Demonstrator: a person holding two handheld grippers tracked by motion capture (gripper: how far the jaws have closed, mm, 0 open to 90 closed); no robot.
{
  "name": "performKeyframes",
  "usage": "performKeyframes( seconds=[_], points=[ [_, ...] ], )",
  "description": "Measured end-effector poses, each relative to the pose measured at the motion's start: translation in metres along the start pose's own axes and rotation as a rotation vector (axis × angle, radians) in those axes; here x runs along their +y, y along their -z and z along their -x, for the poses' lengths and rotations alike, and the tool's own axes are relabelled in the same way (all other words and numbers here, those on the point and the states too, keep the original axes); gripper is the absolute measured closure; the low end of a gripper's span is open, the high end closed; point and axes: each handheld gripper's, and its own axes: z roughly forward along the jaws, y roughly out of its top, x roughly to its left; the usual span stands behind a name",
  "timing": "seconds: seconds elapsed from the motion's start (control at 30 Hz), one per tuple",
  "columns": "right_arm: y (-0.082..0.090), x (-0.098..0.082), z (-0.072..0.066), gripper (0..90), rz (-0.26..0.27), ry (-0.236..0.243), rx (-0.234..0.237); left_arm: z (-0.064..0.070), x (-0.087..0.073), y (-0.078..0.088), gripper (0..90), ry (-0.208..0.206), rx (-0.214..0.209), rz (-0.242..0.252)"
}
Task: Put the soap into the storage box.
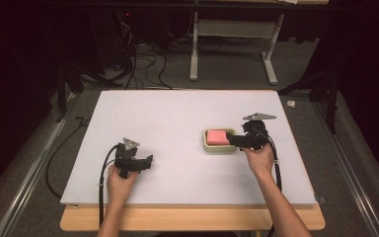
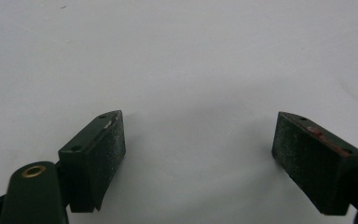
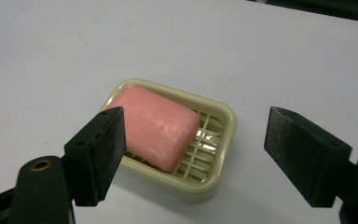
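Pink soap (image 3: pixel 156 133) lying in cream dish (image 3: pixel 219 154), on slatted floor, at right half of white desk (image 1: pixel 177 118). Soap toward one end of dish; slats bare at other end. Long axis slanting in right gripper view, running down and right. Right tool (image 3: pixel 193 156) just beside dish, pointed at it, jaws apart with nothing gripped, soap beyond tips. Left tool (image 2: pixel 198 161) well apart from dish, resting over bare desk, jaws spread, empty. Nearer hand: right.
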Motion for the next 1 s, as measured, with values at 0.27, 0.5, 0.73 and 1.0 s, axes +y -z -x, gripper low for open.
performKeyframes(
  seconds=[0.27, 0.5, 0.73, 1.0],
  points=[
    [0.005, -0.004, 0.007, 22.0, 0.006, -0.016, -0.007, 0.0, 0.0, 0.0, 17.7, 0.0, 0.0, 0.0],
    [0.01, -0.006, 0.011, 22.0, 0.018, -0.023, -0.01, 0.0, 0.0, 0.0, 17.7, 0.0, 0.0, 0.0],
    [0.017, -0.011, 0.016, 23.4, 0.027, -0.024, -0.019, 0.0, 0.0, 0.0, 17.7, 0.0, 0.0, 0.0],
    [0.023, -0.017, 0.022, 23.5, 0.029, -0.032, -0.027, 0.0, 0.0, 0.0, 17.7, 0.0, 0.001, 0.0]
  ],
)
